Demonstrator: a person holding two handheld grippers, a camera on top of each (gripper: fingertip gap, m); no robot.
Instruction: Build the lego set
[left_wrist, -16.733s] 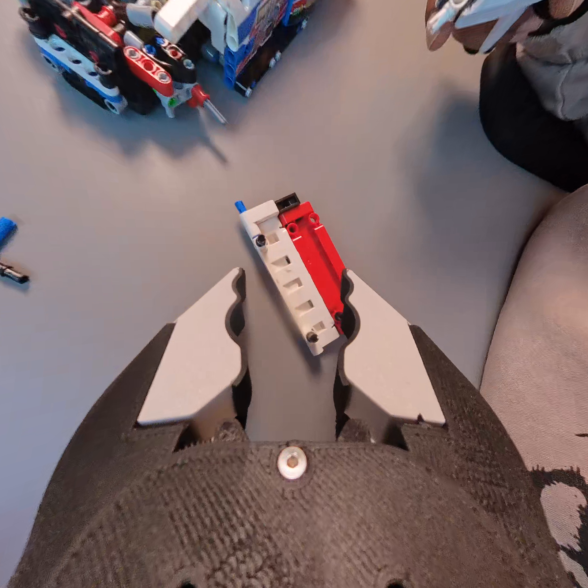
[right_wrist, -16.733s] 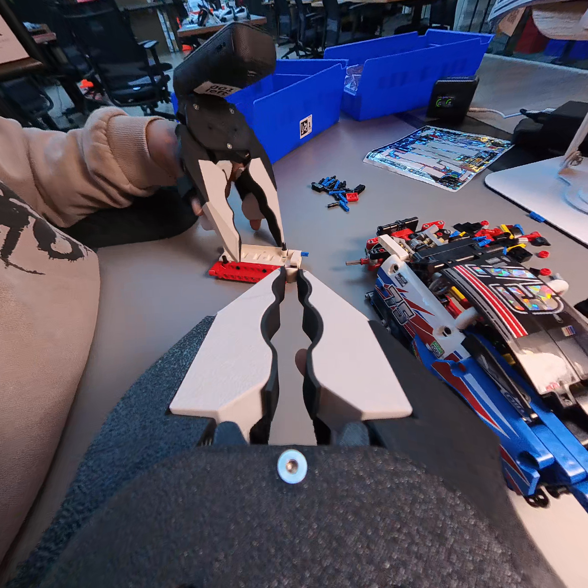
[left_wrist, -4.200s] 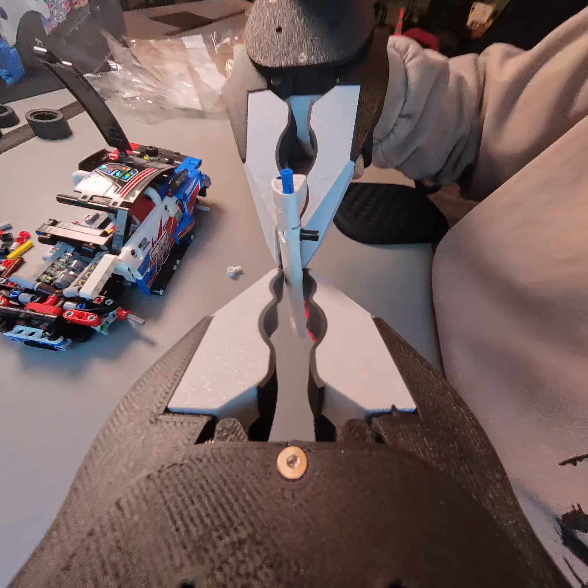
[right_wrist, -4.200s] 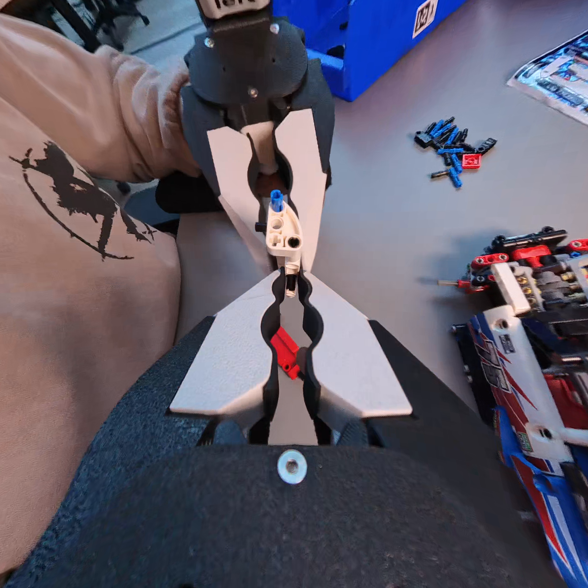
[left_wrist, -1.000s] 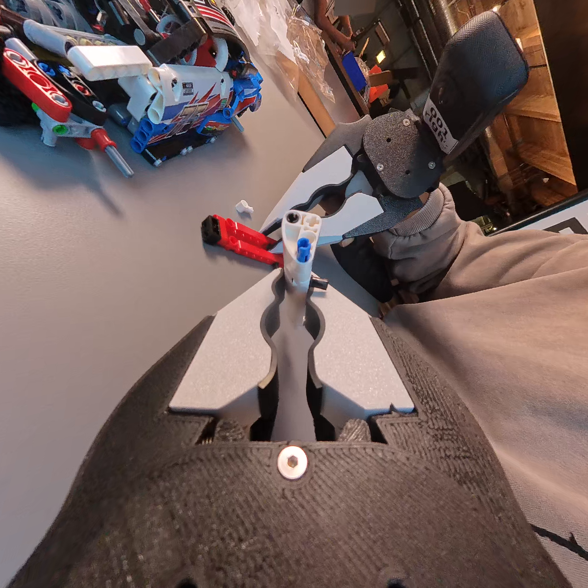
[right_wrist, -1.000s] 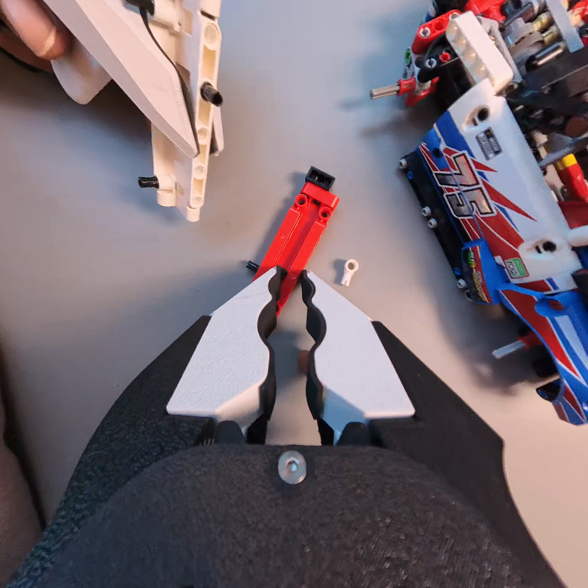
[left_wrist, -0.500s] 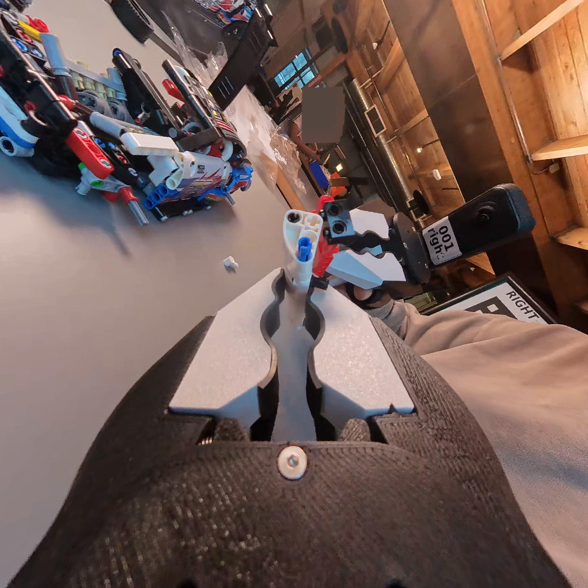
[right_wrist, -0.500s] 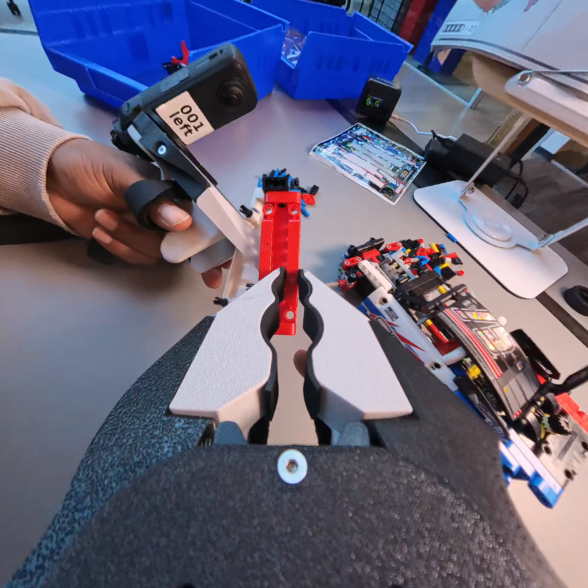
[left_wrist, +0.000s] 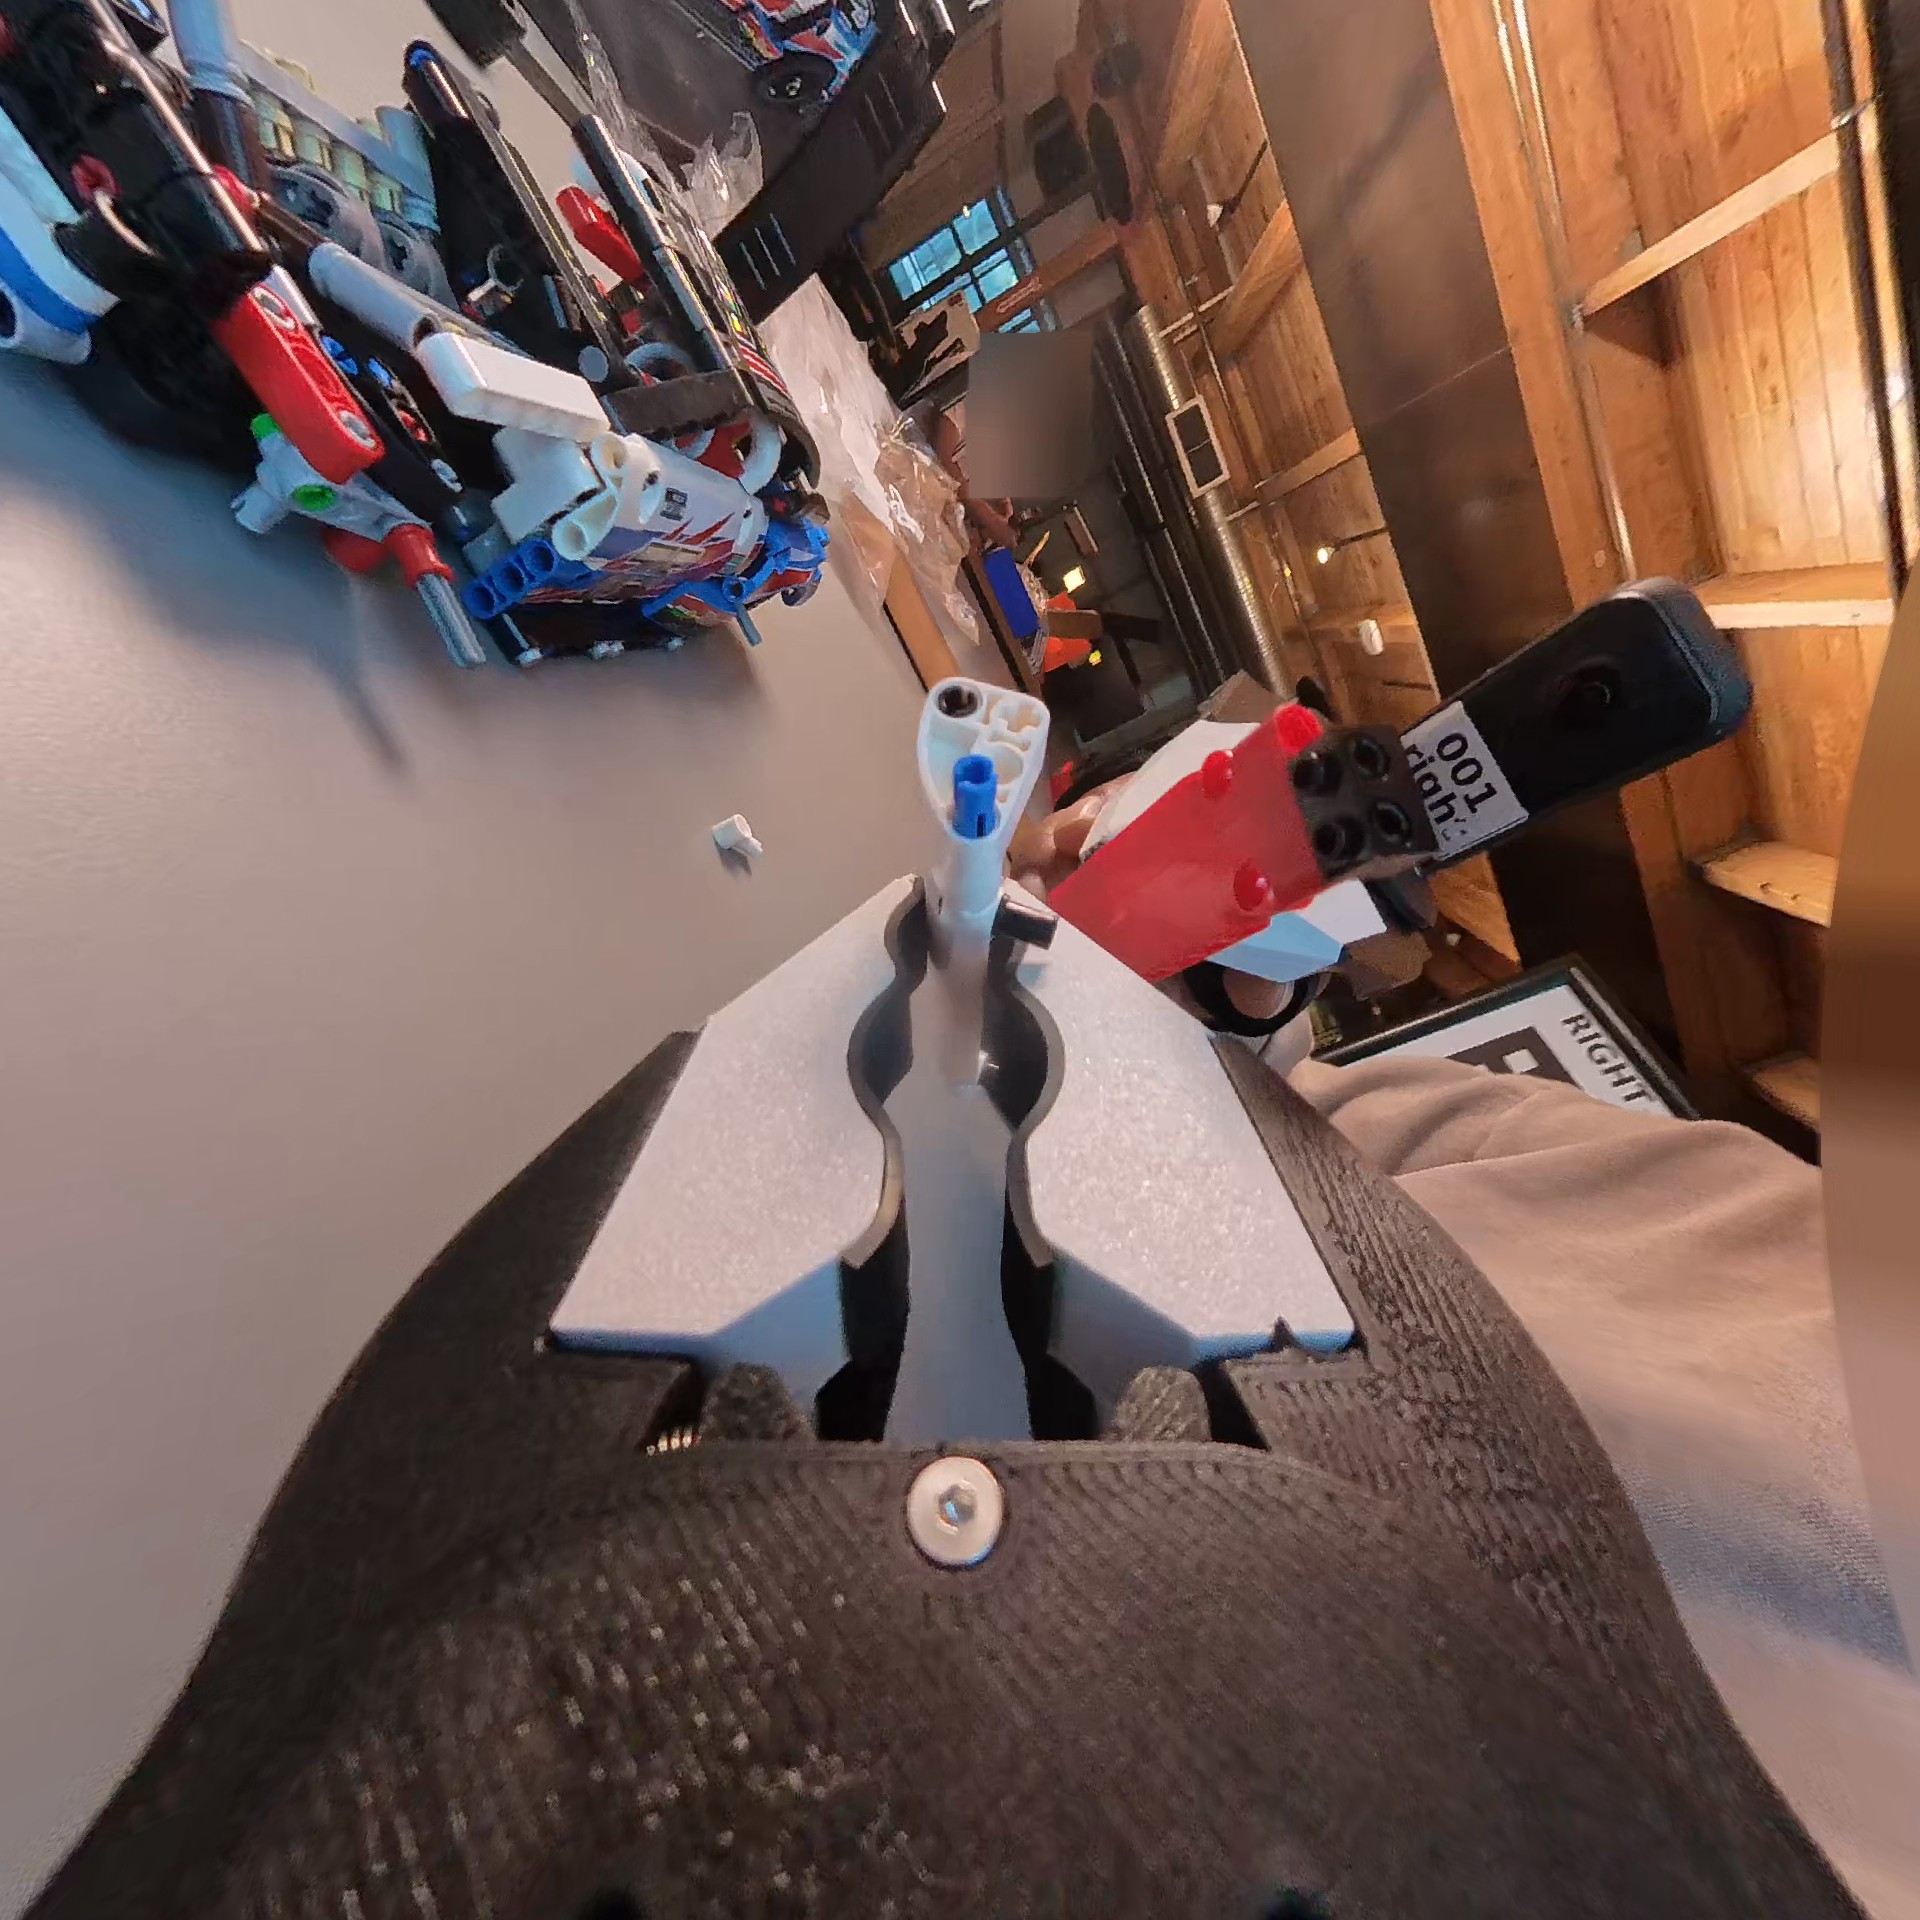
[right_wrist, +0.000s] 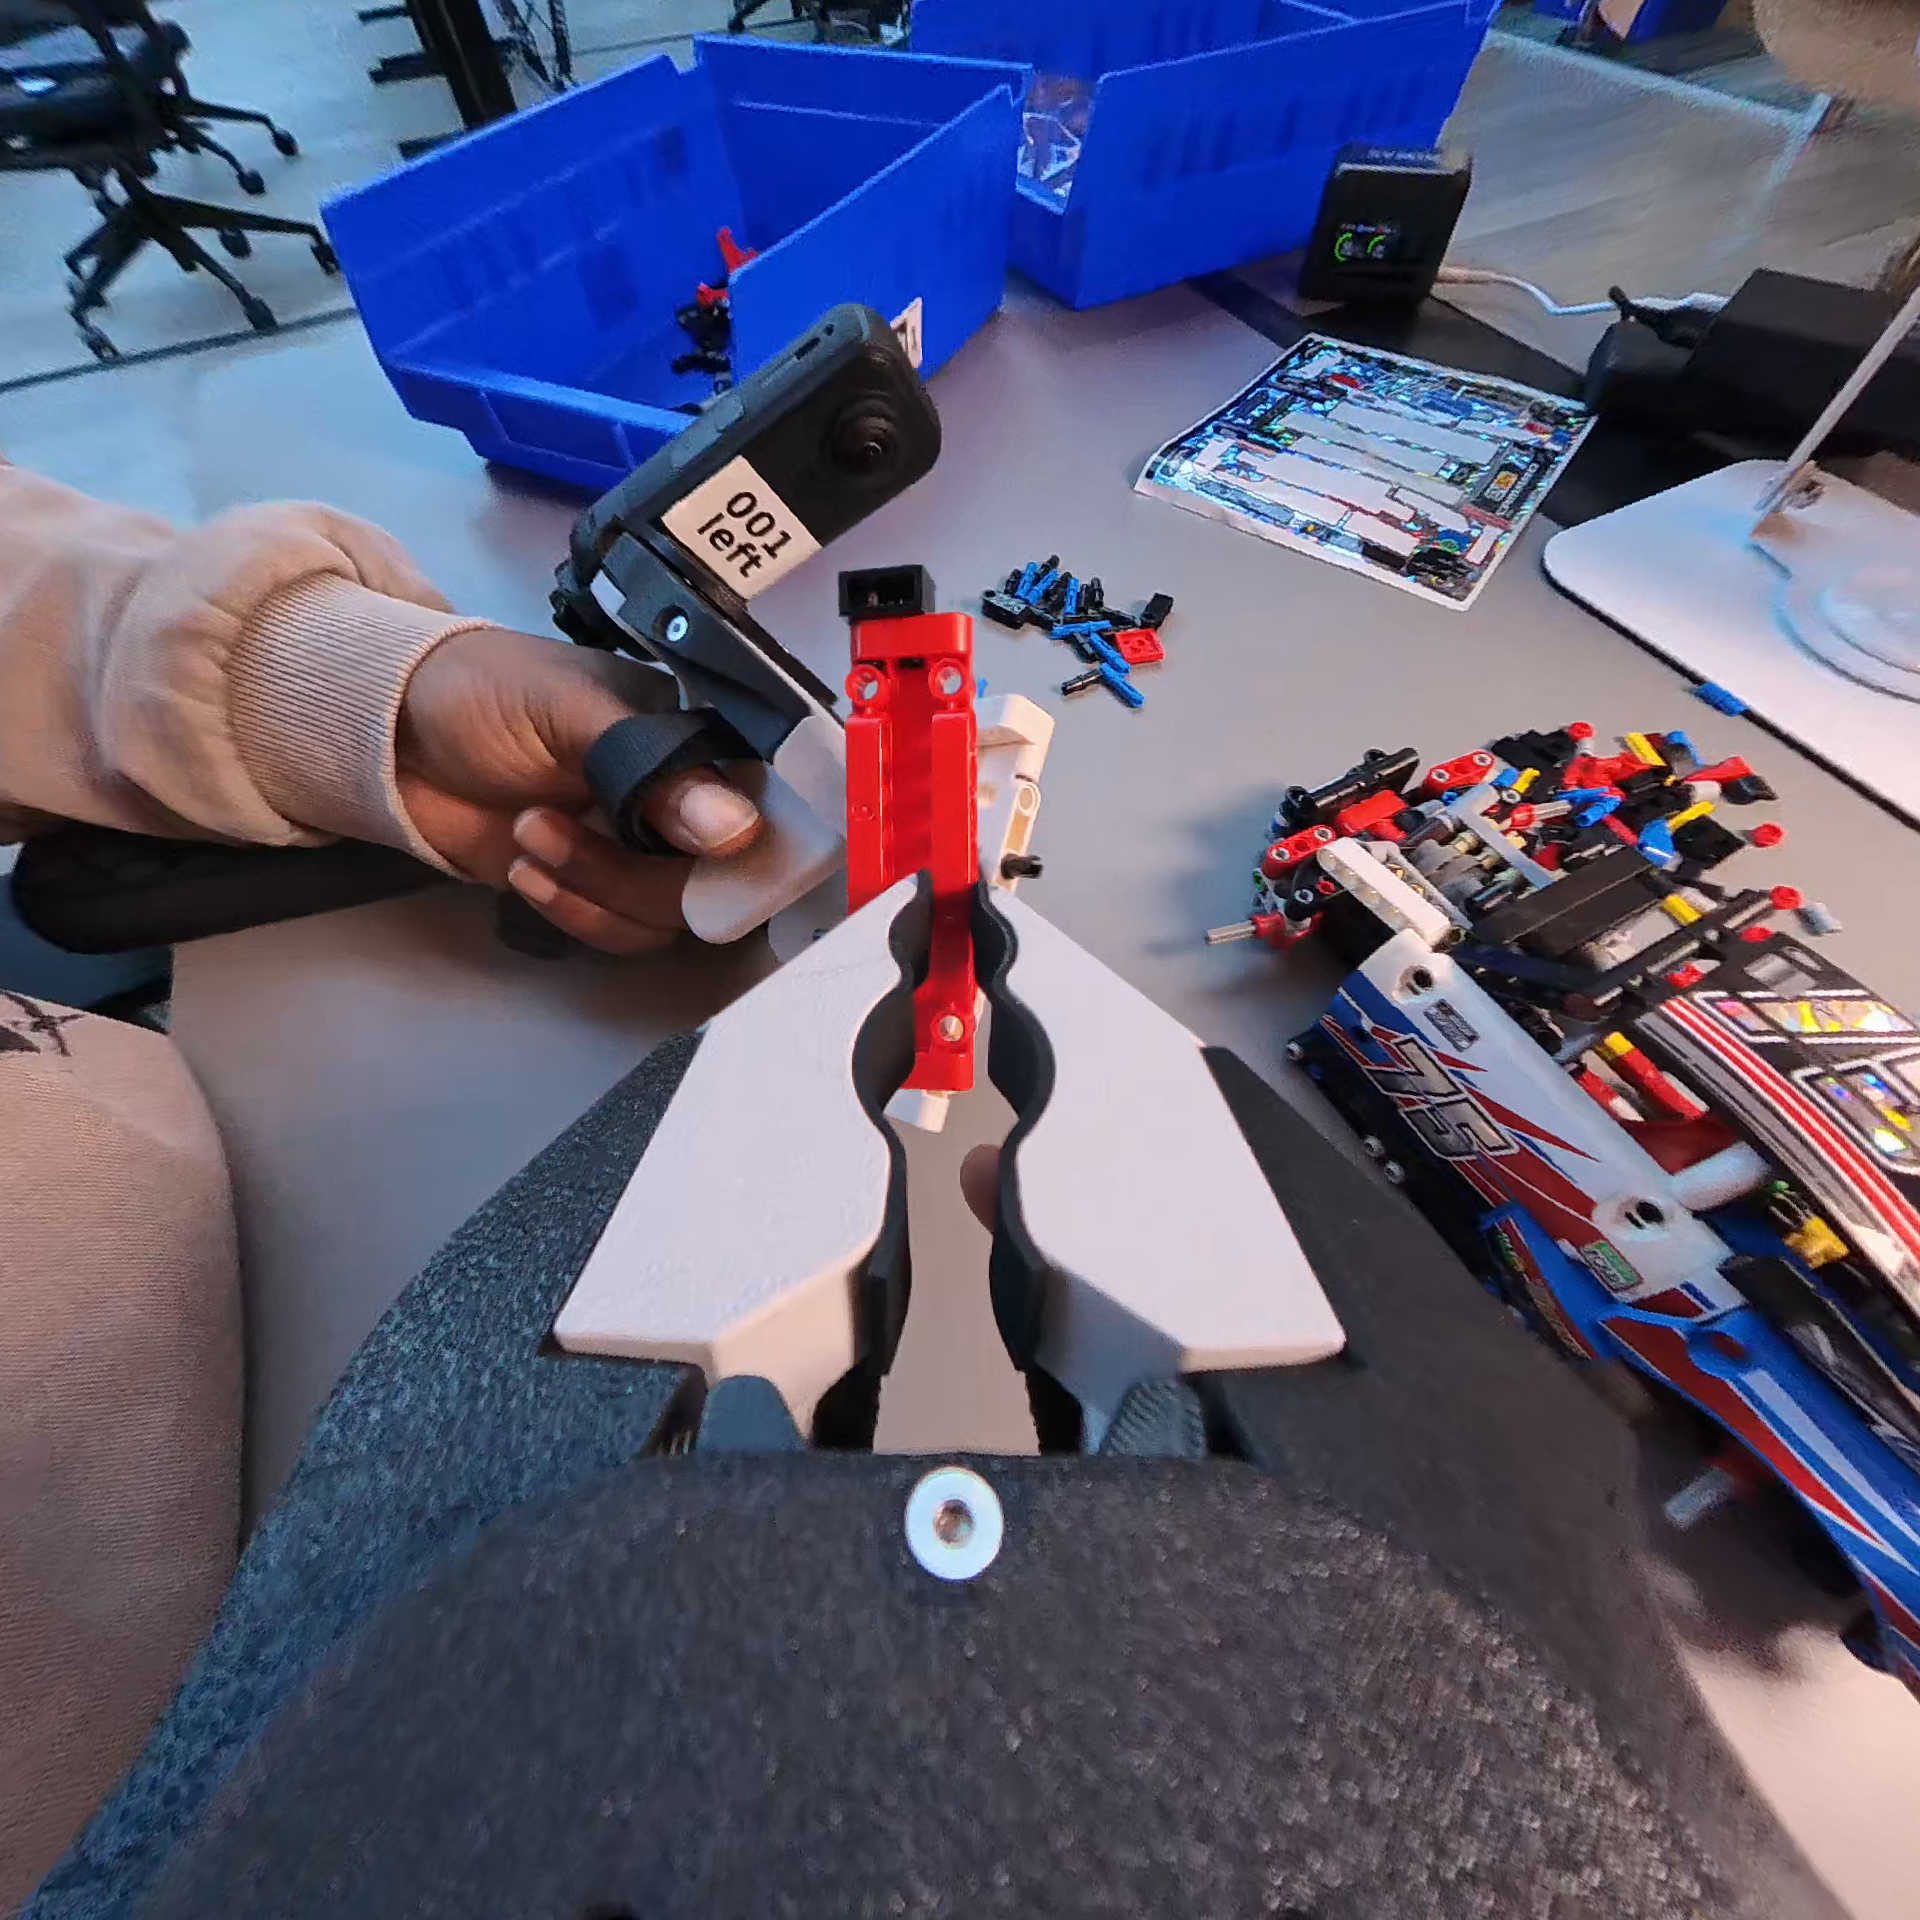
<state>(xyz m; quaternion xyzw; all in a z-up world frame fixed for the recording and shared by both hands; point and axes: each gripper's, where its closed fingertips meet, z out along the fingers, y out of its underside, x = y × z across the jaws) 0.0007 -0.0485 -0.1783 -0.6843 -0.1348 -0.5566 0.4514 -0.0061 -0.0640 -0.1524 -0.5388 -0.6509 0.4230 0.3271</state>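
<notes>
Left gripper: closed on the white panel, which is pointing forward out of the fingertips; a blue pin is showing in its end.

Right gripper: clamping the red panel upright, a black brick sitting on its top end.

Panels: both are being held above the grey table, red just in front of white in the right wrist view; whether they are touching cannot be told.

Car: part-built, blue, white and red, lying on the table to the right.

Small white piece: lying loose on the table.

Pin pile, sticker sheet and blue bins: sitting farther back.
</notes>
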